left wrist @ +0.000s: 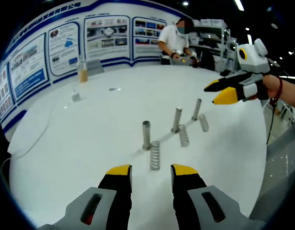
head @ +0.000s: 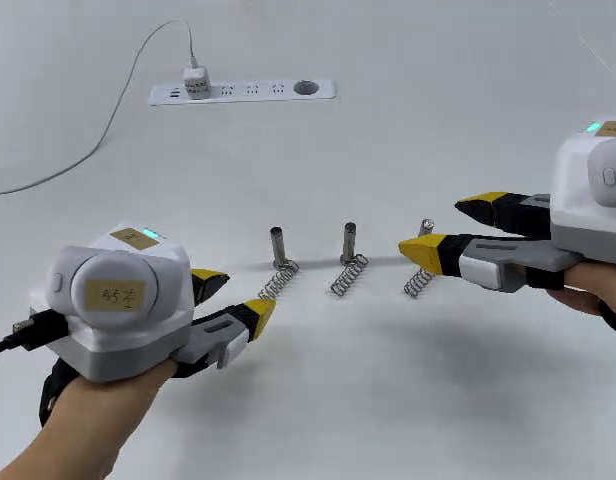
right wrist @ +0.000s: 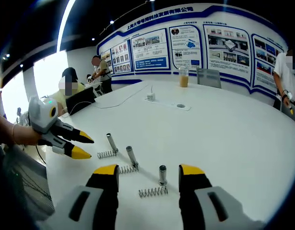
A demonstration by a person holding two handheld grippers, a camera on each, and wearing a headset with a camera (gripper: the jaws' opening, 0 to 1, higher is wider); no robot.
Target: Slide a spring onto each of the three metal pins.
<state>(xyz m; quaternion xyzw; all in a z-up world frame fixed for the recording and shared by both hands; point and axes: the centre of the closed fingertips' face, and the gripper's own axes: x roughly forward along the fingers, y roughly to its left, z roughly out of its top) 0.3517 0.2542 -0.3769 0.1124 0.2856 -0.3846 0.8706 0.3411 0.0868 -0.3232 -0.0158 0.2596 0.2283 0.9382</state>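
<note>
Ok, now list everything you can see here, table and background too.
metal pins: three, silver, upright in a row mid-table
springs: three, silver, lying one beside each pin
power strip: one, white, far side of table
charger: one, white, plugged into the strip
cable: one, white, trailing left from the charger
cup: one, orange-brown drink, far side of table
display boards: several, blue and white, back wall
people: three, beyond the table
table: one, white
left gripper: grey, yellow tips, open, near left pin
right gripper: same colours, open, at right pin
hands: two, holding the grippers
</note>
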